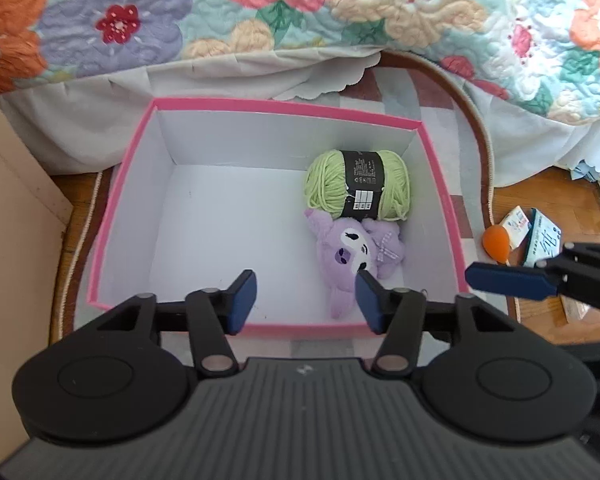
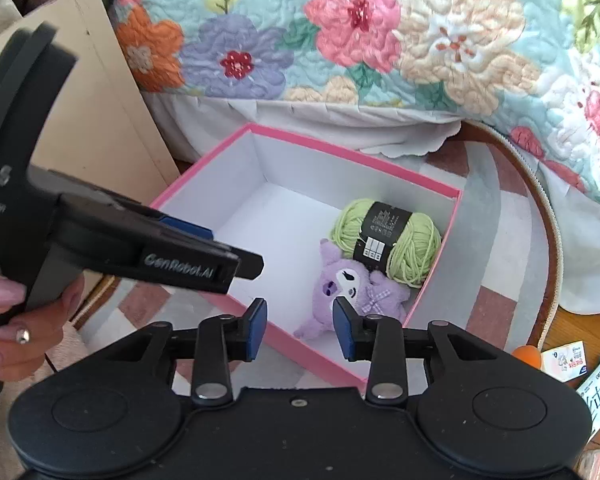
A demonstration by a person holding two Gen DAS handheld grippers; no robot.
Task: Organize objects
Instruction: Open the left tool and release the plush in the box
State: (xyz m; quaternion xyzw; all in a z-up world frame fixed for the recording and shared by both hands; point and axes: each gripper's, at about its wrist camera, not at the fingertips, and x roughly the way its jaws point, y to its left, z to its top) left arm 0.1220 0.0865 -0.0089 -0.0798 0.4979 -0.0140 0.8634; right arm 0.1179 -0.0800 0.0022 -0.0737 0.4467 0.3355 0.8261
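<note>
Both toys (image 1: pixel 352 256) beyond left gripper (image 1: pixel 306 300)

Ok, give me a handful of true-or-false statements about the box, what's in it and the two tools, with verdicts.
1. The green yarn ball lies inside the pink box. True.
2. The purple plush toy lies on the rug outside the box. False: it is in the box, against the yarn.
3. The left tool grips the plush toy. False: its jaws stand apart, holding nothing.
4. The right tool is open and empty. True.
5. The box has a lid on. False: it is open-topped.
</note>
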